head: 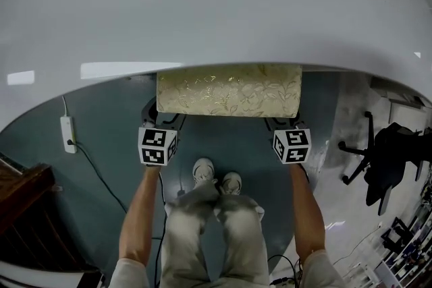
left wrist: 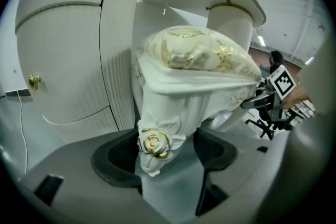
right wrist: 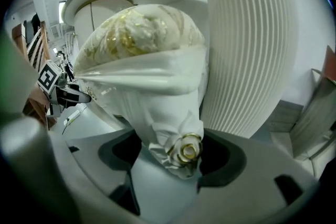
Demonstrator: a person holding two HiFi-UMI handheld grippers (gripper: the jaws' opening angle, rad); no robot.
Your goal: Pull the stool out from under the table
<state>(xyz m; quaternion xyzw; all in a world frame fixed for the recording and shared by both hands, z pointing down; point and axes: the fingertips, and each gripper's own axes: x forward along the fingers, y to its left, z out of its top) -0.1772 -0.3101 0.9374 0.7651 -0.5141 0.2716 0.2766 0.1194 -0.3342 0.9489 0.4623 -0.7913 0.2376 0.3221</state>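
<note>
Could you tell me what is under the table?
The stool sits partly under the table, left gripper and right gripper clamping its front legs. The table hides its rear.

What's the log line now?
left gripper: shut on white stool with gold-patterned cushion | right gripper: shut on stool | stool partly under glossy white table

Your stool [head: 229, 91] stands upright on the floor, its near long side showing from under the glossy white table [head: 202, 3] and the rest hidden beneath the top. Its padded cushion [left wrist: 194, 52] is cream with gold floral pattern, set on a white carved frame. Each near leg [left wrist: 163, 123] bears a gold-edged rose [right wrist: 188, 150]. The table's ribbed white pedestals [right wrist: 247, 44] stand just beside it.
</note>
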